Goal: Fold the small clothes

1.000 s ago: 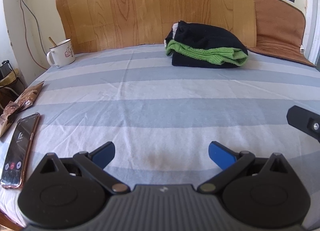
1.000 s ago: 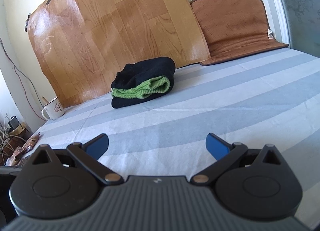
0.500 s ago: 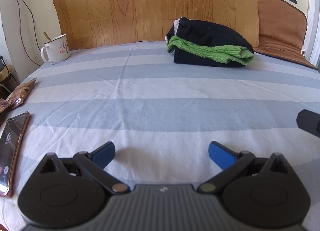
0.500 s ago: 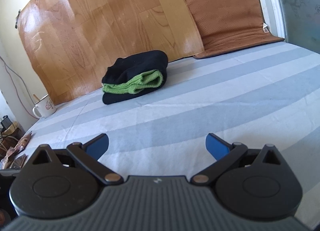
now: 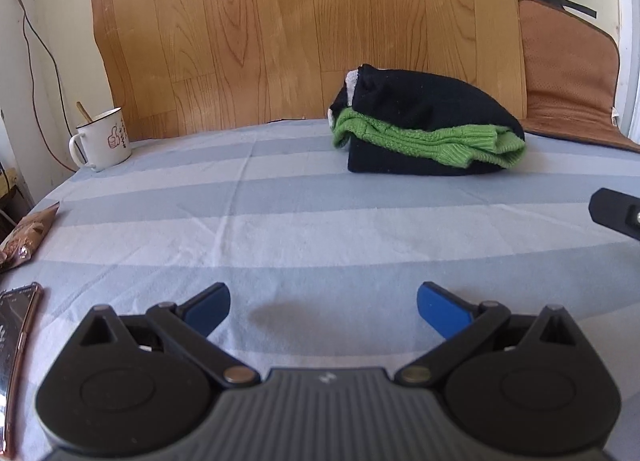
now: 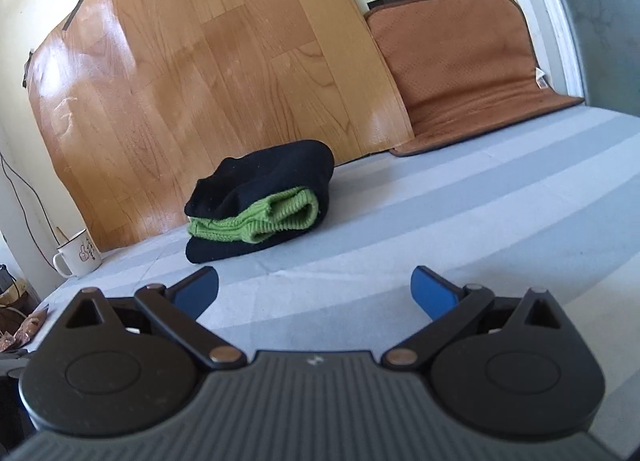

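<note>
1. The clothes (image 5: 428, 141) sit in a folded pile on the striped bed (image 5: 280, 221), far side, near the wood board (image 5: 300, 29)
2. The pile is black with green inside, long side left to right
3. It lies ahead of both claws, well apart
4. Left claw (image 5: 323, 307) is spread and empty
5. Right claw (image 6: 315, 291) is spread and empty too, and looks nearer

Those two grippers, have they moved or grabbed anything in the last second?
Both have edged toward the folded clothes pile, which looms larger in both views. Neither took hold of anything: left gripper and right gripper stay open and empty. The pile, mug and phone lie unmoved.
</note>
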The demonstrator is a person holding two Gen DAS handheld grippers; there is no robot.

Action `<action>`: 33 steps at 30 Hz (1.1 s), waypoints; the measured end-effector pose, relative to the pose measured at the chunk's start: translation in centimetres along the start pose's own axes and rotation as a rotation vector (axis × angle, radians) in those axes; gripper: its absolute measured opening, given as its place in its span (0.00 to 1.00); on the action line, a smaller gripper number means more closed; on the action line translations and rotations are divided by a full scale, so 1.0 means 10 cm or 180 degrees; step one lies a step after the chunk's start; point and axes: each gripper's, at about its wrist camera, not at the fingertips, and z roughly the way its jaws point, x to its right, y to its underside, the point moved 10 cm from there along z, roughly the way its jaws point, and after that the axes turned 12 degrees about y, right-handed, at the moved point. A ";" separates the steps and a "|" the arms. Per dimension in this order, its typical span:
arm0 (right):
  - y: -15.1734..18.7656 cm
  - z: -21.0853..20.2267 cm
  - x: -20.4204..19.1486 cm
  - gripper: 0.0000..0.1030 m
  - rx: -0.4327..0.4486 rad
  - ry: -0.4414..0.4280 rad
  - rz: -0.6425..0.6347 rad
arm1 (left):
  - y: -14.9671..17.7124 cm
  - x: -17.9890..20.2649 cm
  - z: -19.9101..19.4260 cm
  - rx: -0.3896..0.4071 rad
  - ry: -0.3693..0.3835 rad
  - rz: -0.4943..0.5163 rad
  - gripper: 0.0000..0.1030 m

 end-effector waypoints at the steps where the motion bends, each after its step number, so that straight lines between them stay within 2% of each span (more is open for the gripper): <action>1: 0.00 0.00 0.00 1.00 0.0002 -0.0007 0.0007 | 0.00 -0.01 0.00 -0.0002 -0.0004 -0.0011 1.00; 8: 0.00 -0.01 -0.06 1.00 0.0007 -0.0073 -0.0071 | -0.01 -0.04 0.00 0.0011 -0.0004 -0.0077 1.00; 13: 0.01 0.01 -0.06 0.92 -0.0024 -0.0092 -0.0053 | -0.01 -0.04 0.01 0.0005 -0.0002 -0.0088 1.00; 33: 0.07 0.00 -0.13 0.79 -0.0114 -0.0179 -0.0163 | 0.02 -0.11 0.03 -0.0059 0.0070 -0.0263 1.00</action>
